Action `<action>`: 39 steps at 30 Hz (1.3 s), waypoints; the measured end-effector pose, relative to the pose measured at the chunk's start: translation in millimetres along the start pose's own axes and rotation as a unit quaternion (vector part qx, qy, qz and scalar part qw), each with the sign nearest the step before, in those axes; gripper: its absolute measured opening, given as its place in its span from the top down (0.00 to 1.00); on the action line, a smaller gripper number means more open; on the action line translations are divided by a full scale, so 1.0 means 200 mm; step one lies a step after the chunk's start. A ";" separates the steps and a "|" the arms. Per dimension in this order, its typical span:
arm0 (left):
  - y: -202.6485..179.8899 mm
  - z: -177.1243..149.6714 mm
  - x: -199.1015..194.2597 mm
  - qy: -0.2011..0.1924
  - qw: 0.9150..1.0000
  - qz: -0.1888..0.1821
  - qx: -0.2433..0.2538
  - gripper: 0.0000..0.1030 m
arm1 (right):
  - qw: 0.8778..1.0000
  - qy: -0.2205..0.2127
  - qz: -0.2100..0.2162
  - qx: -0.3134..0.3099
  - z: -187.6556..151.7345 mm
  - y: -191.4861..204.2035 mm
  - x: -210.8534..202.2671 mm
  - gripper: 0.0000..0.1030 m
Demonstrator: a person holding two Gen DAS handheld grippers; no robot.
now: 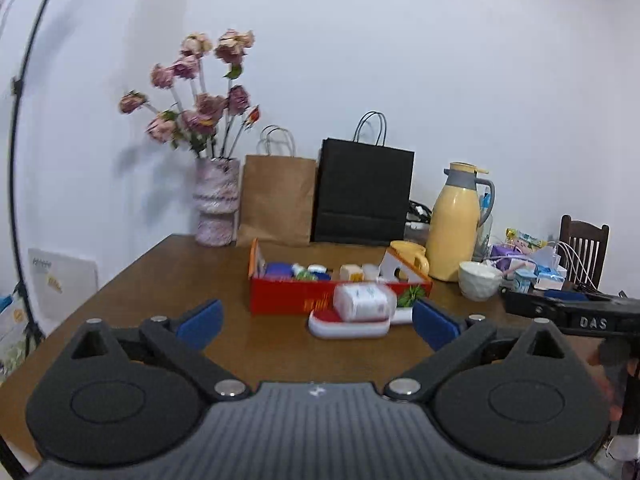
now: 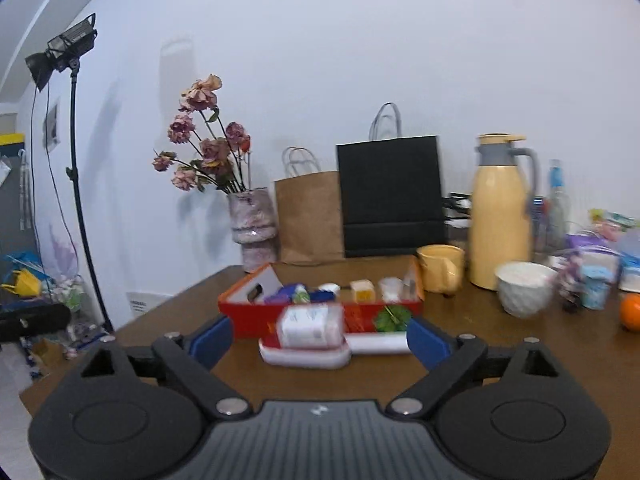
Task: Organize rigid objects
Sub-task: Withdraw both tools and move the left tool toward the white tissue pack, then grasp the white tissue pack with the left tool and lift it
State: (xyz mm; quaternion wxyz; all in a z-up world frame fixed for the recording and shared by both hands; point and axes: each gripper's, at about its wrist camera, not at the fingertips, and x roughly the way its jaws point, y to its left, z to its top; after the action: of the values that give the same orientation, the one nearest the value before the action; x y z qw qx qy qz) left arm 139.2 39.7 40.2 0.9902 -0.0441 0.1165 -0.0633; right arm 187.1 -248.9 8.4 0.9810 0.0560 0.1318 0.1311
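A red open box [image 1: 296, 300] [image 2: 248, 316] with several small items inside stands mid-table. In front of it lies a red-and-white flat case [image 1: 348, 326] [image 2: 304, 354] with a small clear-wrapped white pack [image 1: 362, 300] [image 2: 310, 326] on top, and a white roll with a green sprig [image 1: 404, 308] [image 2: 382, 340] beside it. My left gripper [image 1: 316, 324] is open and empty, short of the case. My right gripper [image 2: 318, 340] is open and empty, its fingers either side of the case in view. The right gripper's body also shows in the left wrist view [image 1: 576, 312].
At the back of the brown table [image 1: 168, 280] stand a vase of dried roses [image 1: 216, 204], a brown paper bag [image 1: 276, 200], a black bag [image 1: 364, 192], a yellow thermos [image 1: 456, 220], a yellow mug [image 2: 440, 268], a white bowl [image 2: 524, 288] and an orange [image 2: 632, 312].
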 end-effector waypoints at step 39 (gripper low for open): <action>-0.26 0.01 1.01 0.087 0.993 -0.063 0.046 0.00 | 0.999 0.018 -0.036 -0.016 0.10 -0.20 0.41 0.18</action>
State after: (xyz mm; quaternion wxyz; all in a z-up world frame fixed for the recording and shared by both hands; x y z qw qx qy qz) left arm 328.3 -39.1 1.7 0.9714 0.0001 0.1957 -0.1347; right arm 279.1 -266.5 2.6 0.9833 0.0332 0.1497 0.0984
